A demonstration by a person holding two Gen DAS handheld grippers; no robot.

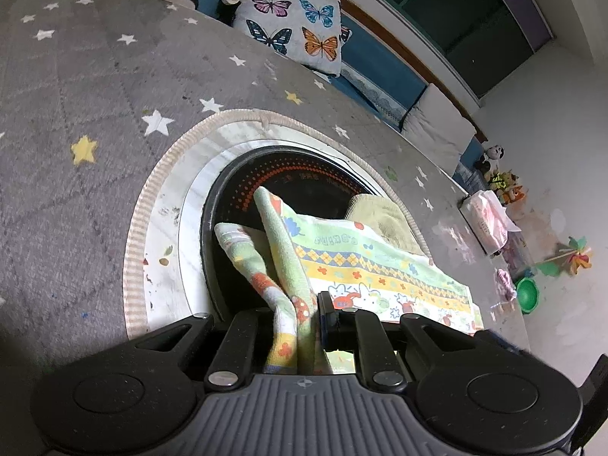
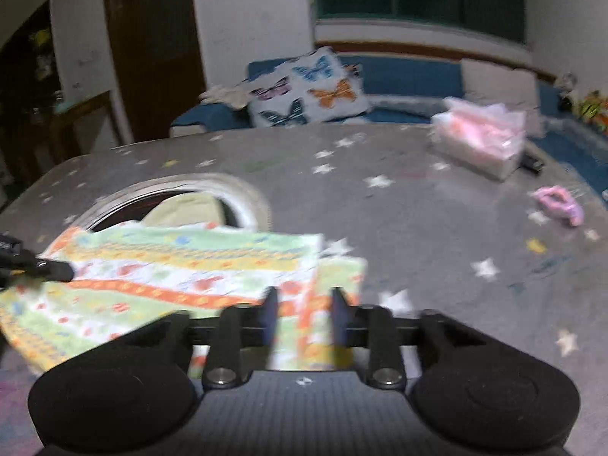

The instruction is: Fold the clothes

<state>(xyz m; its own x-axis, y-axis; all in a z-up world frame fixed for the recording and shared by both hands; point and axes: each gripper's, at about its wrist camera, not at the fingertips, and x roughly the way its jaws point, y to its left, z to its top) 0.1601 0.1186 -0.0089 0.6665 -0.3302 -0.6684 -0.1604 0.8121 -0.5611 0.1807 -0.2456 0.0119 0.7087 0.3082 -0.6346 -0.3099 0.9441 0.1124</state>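
Cloth (image 1: 380, 266), soft, light and floppy, lies ahead of us on the grey starred table (image 1: 95, 114). Our left gripper (image 1: 300, 323) pinches a raised corner; our right gripper (image 2: 304, 315) seems parted over the edge, though blur hinders. Corners and hems suit gripping; beyond sits a round black inset (image 1: 304, 174).

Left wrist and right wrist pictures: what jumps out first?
The bright green, yellow and orange patterned cloth lies across the grey star-printed table cover, one bunched edge pinched in the left gripper. Behind the table, a white butterfly-print pillow sits on the blue sofa.
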